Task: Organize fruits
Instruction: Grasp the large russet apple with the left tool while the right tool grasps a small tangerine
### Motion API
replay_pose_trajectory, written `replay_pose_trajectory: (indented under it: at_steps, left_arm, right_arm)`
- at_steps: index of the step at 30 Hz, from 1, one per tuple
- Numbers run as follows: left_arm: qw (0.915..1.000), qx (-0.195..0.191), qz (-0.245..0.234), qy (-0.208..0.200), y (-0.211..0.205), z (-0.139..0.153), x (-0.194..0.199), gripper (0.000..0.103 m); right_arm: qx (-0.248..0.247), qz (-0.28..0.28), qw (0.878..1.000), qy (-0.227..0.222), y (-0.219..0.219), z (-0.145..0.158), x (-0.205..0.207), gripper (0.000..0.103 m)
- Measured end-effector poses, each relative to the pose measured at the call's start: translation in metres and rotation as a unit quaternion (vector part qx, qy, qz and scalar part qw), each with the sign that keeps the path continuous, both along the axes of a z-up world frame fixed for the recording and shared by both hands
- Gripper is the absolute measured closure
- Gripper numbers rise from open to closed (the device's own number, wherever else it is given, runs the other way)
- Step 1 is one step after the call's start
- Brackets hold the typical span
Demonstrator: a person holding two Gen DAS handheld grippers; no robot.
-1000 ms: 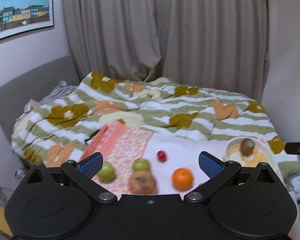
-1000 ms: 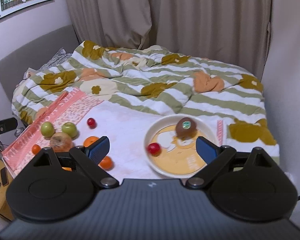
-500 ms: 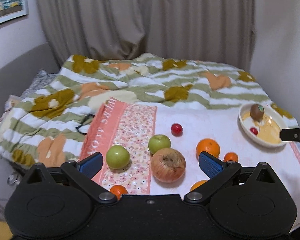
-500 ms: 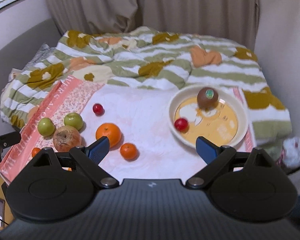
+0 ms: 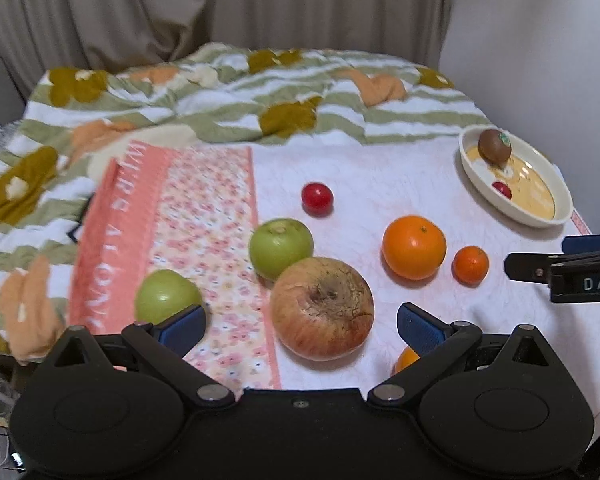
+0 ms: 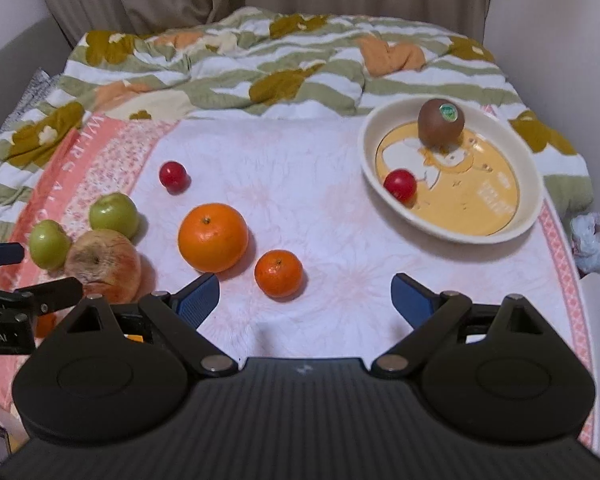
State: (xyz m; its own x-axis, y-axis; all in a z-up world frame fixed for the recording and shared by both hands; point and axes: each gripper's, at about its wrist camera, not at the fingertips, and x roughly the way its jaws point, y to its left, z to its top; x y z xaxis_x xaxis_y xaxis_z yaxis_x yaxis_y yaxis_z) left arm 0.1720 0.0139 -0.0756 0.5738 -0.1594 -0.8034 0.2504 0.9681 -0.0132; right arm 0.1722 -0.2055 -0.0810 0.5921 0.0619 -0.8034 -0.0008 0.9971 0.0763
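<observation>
Loose fruit lies on a white cloth: a big reddish apple (image 5: 322, 308) (image 6: 103, 264), two green apples (image 5: 281, 247) (image 5: 165, 297), a large orange (image 5: 414, 247) (image 6: 213, 237), a small mandarin (image 5: 470, 265) (image 6: 278, 273) and a red cherry tomato (image 5: 317, 198) (image 6: 173, 175). A cream bowl (image 6: 460, 232) (image 5: 516, 216) at the right holds a brown kiwi (image 6: 441, 122) and a red tomato (image 6: 399, 185). My left gripper (image 5: 300, 326) is open, its jaws on either side of the big apple. My right gripper (image 6: 305, 298) is open, just behind the mandarin.
A pink floral cloth (image 5: 172, 232) lies at the left under the green apples. A striped green and white blanket (image 6: 260, 64) is bunched behind, with curtains beyond. Another small orange fruit (image 5: 406, 358) sits partly hidden by my left gripper's right finger. A wall stands at the right.
Both grippers have moved forward and down toward the fruit. The big apple now sits between my left gripper's fingers and the mandarin lies close before my right gripper. Both stayed open.
</observation>
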Motion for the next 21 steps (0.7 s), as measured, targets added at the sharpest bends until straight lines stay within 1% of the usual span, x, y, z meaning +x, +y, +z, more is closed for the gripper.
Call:
replay_pose_trajectory:
  at_steps: [7, 8, 10, 11, 12, 16, 19, 21]
  left_arm:
    - [0.9996, 0.0, -0.013, 0.025, -0.007, -0.024, 0.02, 0.003]
    - [0.9996, 0.0, -0.013, 0.026, -0.008, -0.026, 0.022, 0.004]
    - [0.9994, 0.002, -0.014, 0.033, -0.01, -0.031, 0.026, 0.011]
    - [0.9993, 0.002, -0.014, 0.036, -0.011, -0.033, 0.027, 0.011]
    - [0.9992, 0.003, -0.013, 0.038, -0.012, -0.035, 0.028, 0.013]
    - [0.9988, 0.003, -0.016, 0.046, -0.016, -0.041, 0.029, 0.025]
    - [0.9989, 0.01, -0.015, 0.043, -0.019, -0.041, 0.027, 0.025]
    - [0.9989, 0.008, -0.01, 0.044, -0.018, -0.041, 0.027, 0.025]
  right_arm:
    - [-0.015, 0.019, 0.999, 0.024, 0.018, -0.023, 0.018, 0.0]
    - [-0.016, 0.023, 0.999, 0.025, 0.019, -0.025, 0.019, 0.0]
    - [-0.021, 0.03, 0.999, 0.026, 0.023, -0.028, 0.023, 0.0]
    - [-0.024, 0.034, 0.999, 0.026, 0.024, -0.03, 0.024, 0.002]
    - [-0.027, 0.037, 0.999, 0.027, 0.026, -0.032, 0.025, 0.005]
    - [-0.031, 0.053, 0.998, 0.031, 0.029, -0.035, 0.031, 0.013]
    - [-0.038, 0.063, 0.997, 0.032, 0.033, -0.037, 0.033, 0.017]
    - [-0.04, 0.068, 0.996, 0.031, 0.034, -0.038, 0.033, 0.022]
